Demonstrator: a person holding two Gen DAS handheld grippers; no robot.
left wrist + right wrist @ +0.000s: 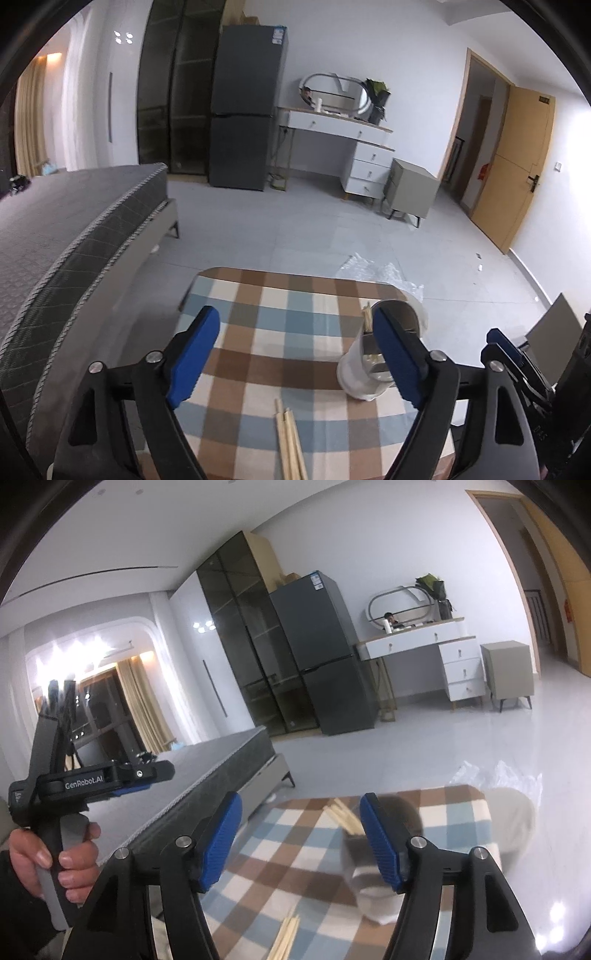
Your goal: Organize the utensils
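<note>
A white-and-metal utensil holder (356, 376) stands on the checked tablecloth (277, 332), with several wooden chopsticks (366, 317) sticking out of it. More loose chopsticks (290, 443) lie on the cloth near the front edge. My left gripper (295, 312) hovers open over the cloth with nothing between its blue pads; its right finger overlaps the holder in this view. My right gripper (300, 799) is also open and holds nothing. The holder (373, 886) is blurred behind its right finger, chopsticks (343, 818) rise from it, and loose chopsticks (286, 938) lie below.
A grey bed (74, 229) runs close along the table's left side. Crumpled clear plastic (369, 266) lies on the floor past the table's far edge. A hand (55, 860) grips the left gripper's handle. A fridge (243, 110) and a white dresser (369, 162) stand at the far wall.
</note>
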